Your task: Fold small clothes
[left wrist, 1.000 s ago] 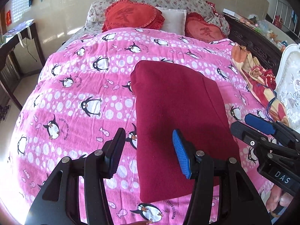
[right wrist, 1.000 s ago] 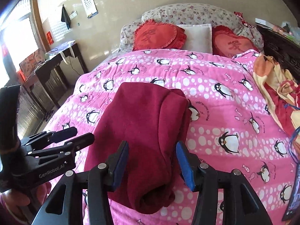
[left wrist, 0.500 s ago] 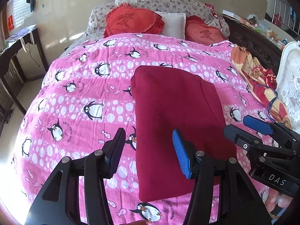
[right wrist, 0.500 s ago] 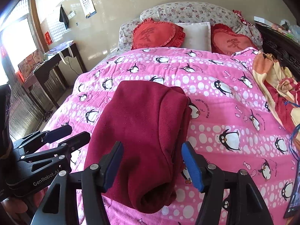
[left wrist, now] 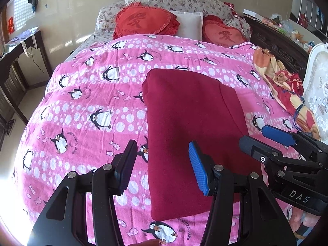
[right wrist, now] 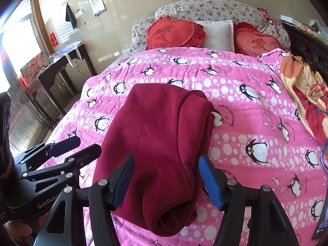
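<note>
A dark red garment (left wrist: 190, 112) lies folded into a long rectangle on the pink penguin blanket (left wrist: 92, 102). Its right side is a thick rolled fold (right wrist: 196, 143). My left gripper (left wrist: 162, 145) is open and hangs over the garment's near left edge, with nothing between its fingers. My right gripper (right wrist: 166, 158) is open above the near end of the garment (right wrist: 160, 123), its fingers apart from the cloth. The right gripper (left wrist: 255, 135) also shows at the right of the left wrist view. In the right wrist view, the left gripper (right wrist: 86, 145) sits at the left.
Two red heart cushions (left wrist: 143, 22) and a white pillow (left wrist: 188, 23) sit at the head of the bed. A crumpled orange and red cloth (left wrist: 283, 86) lies at the right edge, beside a white chair (left wrist: 315, 86). A dark desk (right wrist: 59, 69) stands left of the bed.
The right gripper's jaws stand wider apart than a second ago. The garment and the left gripper look the same.
</note>
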`<state>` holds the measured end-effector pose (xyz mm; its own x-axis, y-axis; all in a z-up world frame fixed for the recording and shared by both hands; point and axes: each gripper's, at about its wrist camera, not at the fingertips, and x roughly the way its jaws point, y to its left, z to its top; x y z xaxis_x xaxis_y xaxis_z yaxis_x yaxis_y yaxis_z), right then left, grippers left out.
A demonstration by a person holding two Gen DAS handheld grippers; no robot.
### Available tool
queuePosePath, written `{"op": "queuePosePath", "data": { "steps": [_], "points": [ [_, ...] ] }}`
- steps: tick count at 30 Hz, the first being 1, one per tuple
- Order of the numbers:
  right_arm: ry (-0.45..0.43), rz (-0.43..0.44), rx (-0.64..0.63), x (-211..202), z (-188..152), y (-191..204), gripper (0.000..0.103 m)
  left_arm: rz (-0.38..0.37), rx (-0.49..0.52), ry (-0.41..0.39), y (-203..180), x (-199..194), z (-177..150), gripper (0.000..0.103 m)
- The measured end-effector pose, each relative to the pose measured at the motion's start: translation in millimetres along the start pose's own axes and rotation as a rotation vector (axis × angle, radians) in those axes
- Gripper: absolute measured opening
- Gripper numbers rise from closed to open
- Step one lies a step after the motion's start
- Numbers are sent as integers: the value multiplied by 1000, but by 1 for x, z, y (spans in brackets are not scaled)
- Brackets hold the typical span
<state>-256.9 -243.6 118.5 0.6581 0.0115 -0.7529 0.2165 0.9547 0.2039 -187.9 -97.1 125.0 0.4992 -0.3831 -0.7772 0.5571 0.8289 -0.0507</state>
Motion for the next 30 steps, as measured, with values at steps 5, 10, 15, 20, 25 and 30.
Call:
{"op": "queuePosePath", "data": {
  "steps": [5, 10, 15, 20, 25, 30],
  "points": [
    [13, -1, 3, 4, 0, 0, 63, 5, 1, 3, 0, 2, -1, 52],
    [23, 3, 3, 8, -2, 1, 63, 8, -2, 8, 0, 5, -2, 52],
    [27, 4, 6, 9, -1, 1, 63, 10, -3, 11, 1, 6, -2, 52],
    [33, 7, 9, 11, -1, 0, 63, 11, -3, 15, 1, 8, -3, 52],
    [37, 7, 10, 12, -3, 0, 63, 13, -1, 13, 1, 8, -3, 52],
    [38, 6, 11, 12, -3, 0, 63, 12, 0, 14, 1, 8, -3, 52]
  ]
}}
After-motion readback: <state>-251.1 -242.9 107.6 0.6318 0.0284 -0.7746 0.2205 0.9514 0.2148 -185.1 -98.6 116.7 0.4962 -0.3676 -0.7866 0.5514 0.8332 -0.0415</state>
